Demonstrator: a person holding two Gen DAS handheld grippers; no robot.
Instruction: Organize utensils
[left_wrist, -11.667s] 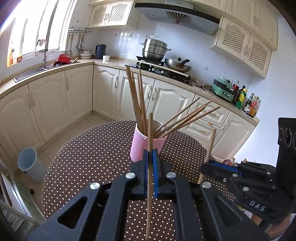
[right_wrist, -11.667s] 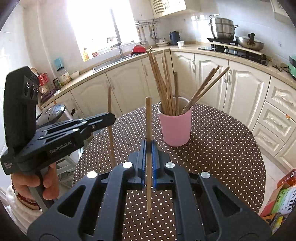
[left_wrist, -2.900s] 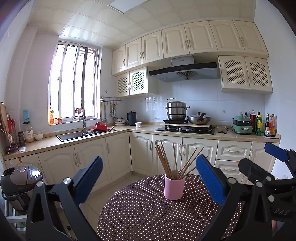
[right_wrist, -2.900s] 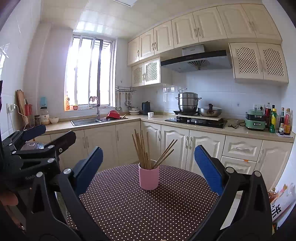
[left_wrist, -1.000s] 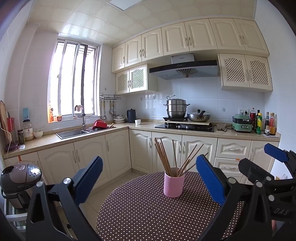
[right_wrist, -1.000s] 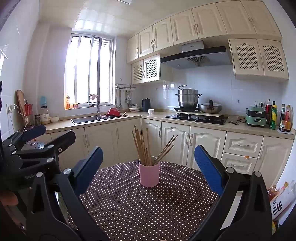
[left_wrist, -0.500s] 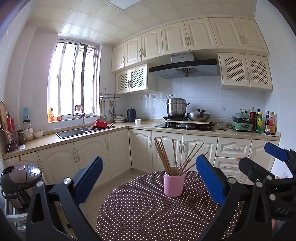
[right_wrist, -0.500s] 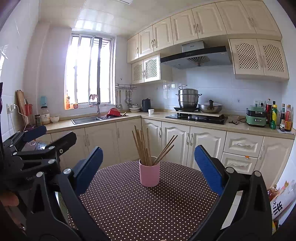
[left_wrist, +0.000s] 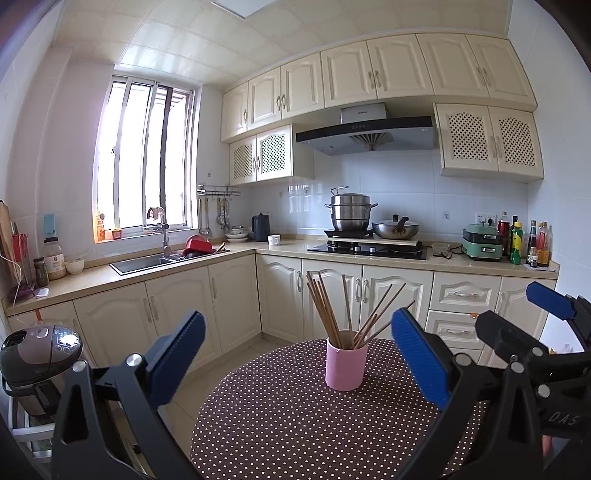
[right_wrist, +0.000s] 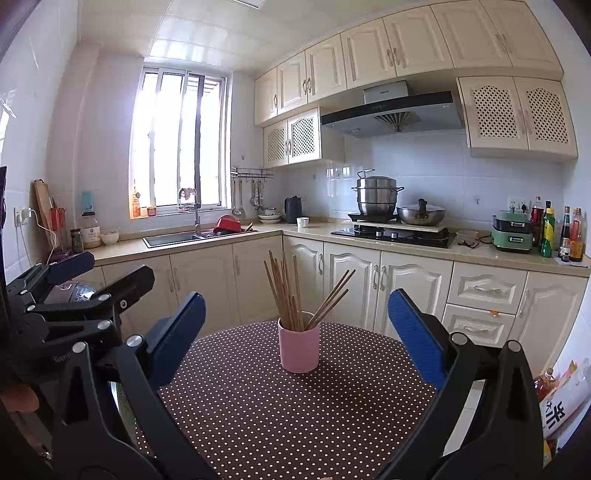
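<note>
A pink cup (left_wrist: 346, 365) stands upright on the round brown polka-dot table (left_wrist: 288, 424), with several wooden chopsticks (left_wrist: 325, 306) standing in it. It also shows in the right wrist view (right_wrist: 299, 347), holding the chopsticks (right_wrist: 284, 291). My left gripper (left_wrist: 297, 354) is open and empty, held back from the cup. My right gripper (right_wrist: 295, 332) is open and empty too, also back from the cup. The right gripper shows at the right edge of the left wrist view (left_wrist: 546, 321); the left gripper shows at the left edge of the right wrist view (right_wrist: 62, 288).
Cream kitchen cabinets and a counter run behind the table, with a sink (left_wrist: 147, 262), a stove with pots (left_wrist: 369, 247) and bottles (left_wrist: 524, 243). A rice cooker (left_wrist: 37, 354) stands at the left. Bags (right_wrist: 561, 402) lie at the right by the table.
Since 11.7 s ago both grippers let go of their chopsticks, opened and drew back from the cup. Over the last second the views have barely shifted.
</note>
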